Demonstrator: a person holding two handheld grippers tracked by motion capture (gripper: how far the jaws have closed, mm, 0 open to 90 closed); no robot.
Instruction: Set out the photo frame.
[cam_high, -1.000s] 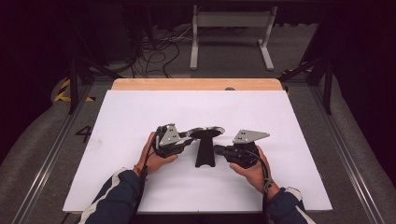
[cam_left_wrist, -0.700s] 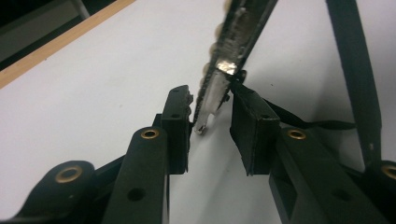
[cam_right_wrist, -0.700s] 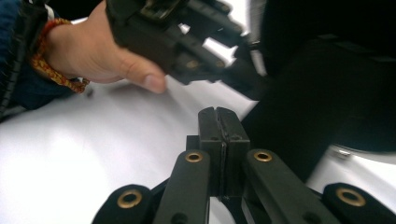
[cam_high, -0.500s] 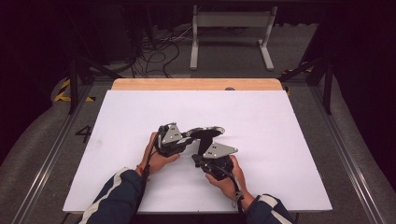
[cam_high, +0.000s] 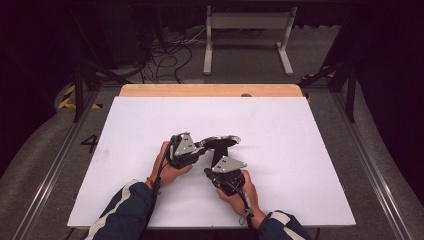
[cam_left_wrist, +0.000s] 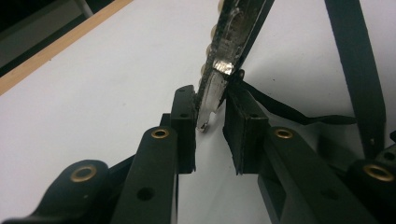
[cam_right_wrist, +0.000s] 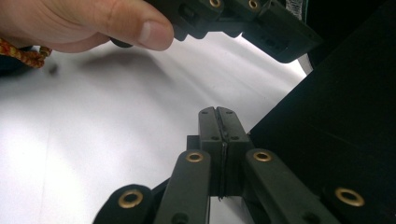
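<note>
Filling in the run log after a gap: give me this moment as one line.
left claw: just been closing, shut on silvery strip | right claw: shut | surface: white table

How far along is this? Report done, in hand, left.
Done: the left gripper, jaws just closing, has pinched the silvery beaded piece. In hand: the shut right gripper sits beside the black part. Left: likely a grip there; it holds nothing visible.

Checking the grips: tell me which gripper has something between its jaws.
The left gripper: its jaws, which have just been closing, clamp a shiny metal piece with a black strap. The right gripper has its jaws pressed together.
</note>
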